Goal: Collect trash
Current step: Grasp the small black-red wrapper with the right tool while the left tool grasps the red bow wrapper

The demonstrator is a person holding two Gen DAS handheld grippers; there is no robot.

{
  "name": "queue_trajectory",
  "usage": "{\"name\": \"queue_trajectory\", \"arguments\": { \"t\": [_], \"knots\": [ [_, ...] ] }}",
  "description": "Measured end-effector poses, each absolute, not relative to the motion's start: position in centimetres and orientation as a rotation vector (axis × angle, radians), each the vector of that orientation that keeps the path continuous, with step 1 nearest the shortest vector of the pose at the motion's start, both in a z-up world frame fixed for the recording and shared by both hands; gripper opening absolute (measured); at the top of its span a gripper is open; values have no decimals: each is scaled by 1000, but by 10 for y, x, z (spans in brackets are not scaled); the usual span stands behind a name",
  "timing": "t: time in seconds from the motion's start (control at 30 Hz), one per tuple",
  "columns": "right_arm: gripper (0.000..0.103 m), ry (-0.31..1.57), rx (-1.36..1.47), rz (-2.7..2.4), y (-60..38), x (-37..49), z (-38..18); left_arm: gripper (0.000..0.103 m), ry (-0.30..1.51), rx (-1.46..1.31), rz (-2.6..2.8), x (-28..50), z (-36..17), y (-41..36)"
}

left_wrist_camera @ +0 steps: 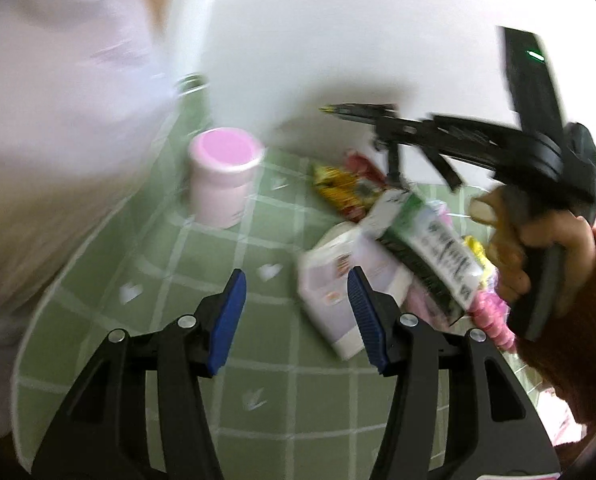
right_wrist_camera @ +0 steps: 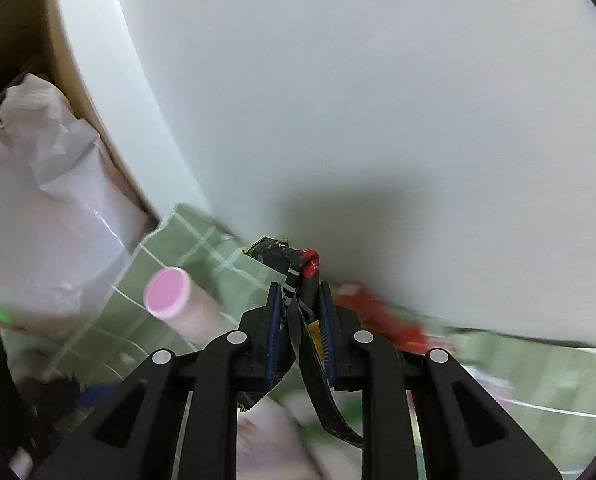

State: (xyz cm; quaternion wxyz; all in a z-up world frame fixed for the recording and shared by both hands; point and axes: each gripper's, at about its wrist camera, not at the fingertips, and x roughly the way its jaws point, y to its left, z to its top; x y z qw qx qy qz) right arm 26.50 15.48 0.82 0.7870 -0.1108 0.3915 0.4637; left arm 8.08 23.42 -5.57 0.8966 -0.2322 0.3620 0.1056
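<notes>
Right gripper pinches a dark wrapper; white bag lies to its left; left gripper gapes empty

A green checked tabletop carries a pink-lidded jar at 11 o'clock and, at 2 o'clock, heaped snack wrappers beside a white packet.

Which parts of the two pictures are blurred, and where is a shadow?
Left wrist view: the pink-lidded jar and the green-and-white carton smear. Right wrist view: the black crumpled wrapper stays sharp, the green checked tablecloth streaks, a shadow darkens the white wall.
</notes>
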Motion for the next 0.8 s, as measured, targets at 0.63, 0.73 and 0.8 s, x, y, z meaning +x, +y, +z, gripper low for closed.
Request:
{"name": "queue_trajectory", "arguments": {
  "t": [0.63,0.73,0.8],
  "knots": [
    [18,870,-112,677,-30,285,-3,53,889,-483,149,282,-76,243],
    [18,874,-114,661,-43,280,-4,36,910,-553,138,284,-84,247],
    [18,874,-114,646,-52,276,-3,17,912,-582,97,283,-85,245]
  ]
}}
